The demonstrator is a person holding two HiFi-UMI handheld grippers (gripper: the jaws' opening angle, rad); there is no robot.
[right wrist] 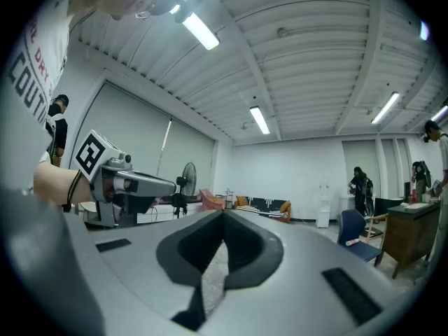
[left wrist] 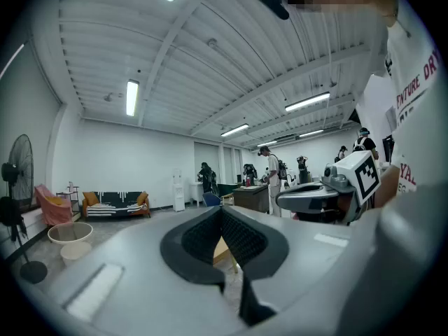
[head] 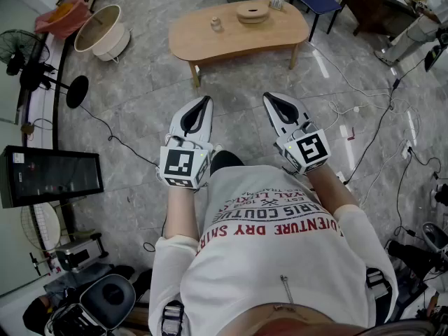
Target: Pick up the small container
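progress: not begun | left tool (head: 205, 101), right tool (head: 269, 98): both closed, empty | small pale container (head: 216, 24): untouched on light wooden tabletop (head: 280, 30), well apart

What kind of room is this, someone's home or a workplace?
Most likely a big lab or studio hall with a mock living-room corner: a low wooden coffee table and a striped sofa stand there, while loose cables trail over the floor and people work at desks.
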